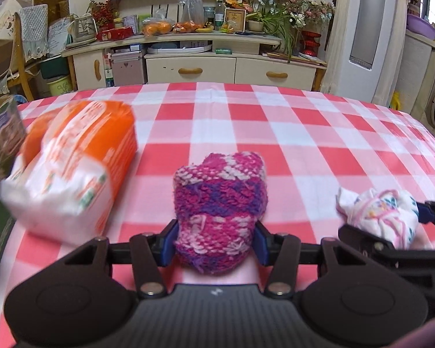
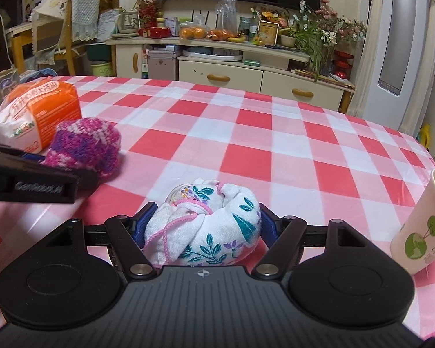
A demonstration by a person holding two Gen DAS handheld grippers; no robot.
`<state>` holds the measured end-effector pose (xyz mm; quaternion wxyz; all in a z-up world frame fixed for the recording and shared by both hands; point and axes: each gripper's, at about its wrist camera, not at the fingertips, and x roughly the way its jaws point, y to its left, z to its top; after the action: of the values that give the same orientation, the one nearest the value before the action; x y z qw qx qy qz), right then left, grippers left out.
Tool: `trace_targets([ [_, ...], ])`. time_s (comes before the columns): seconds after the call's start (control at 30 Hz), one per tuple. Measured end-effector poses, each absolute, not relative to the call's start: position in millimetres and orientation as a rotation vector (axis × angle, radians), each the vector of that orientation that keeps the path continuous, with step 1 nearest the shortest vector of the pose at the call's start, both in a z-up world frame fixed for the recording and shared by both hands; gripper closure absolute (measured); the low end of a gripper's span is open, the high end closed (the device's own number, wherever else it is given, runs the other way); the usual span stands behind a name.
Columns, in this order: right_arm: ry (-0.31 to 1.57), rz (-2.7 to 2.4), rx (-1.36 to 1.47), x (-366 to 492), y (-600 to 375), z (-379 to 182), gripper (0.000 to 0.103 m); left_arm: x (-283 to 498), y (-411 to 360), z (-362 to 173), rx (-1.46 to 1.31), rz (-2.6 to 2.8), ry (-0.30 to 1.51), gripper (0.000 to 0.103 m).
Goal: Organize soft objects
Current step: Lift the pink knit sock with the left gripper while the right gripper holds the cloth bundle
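Pink and purple knitted wool sits between the blue pads of my left gripper (image 1: pixel 214 242): this knitted bundle (image 1: pixel 220 203) is pinched on both sides, above the checked tablecloth (image 1: pixel 275 133). Just left of it lies an orange and white tissue pack (image 1: pixel 72 168), a little blurred. My right gripper (image 2: pixel 203 226) clamps the floral cloth bundle (image 2: pixel 206 229), both pads touching its sides. Near my right side stands a paper cup (image 2: pixel 420 226).
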<state>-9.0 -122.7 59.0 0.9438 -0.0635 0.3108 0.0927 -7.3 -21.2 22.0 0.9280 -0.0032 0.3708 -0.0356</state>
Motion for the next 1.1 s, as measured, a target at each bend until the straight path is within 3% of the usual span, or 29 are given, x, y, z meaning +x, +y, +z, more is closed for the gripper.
trace_targets([
  [1.1, 0.67, 0.101, 0.007, -86.3, -106.7, 67.0, 0.014, -93.3, 25.9, 32.8, -0.071, -0.197, 0.722, 0.054],
])
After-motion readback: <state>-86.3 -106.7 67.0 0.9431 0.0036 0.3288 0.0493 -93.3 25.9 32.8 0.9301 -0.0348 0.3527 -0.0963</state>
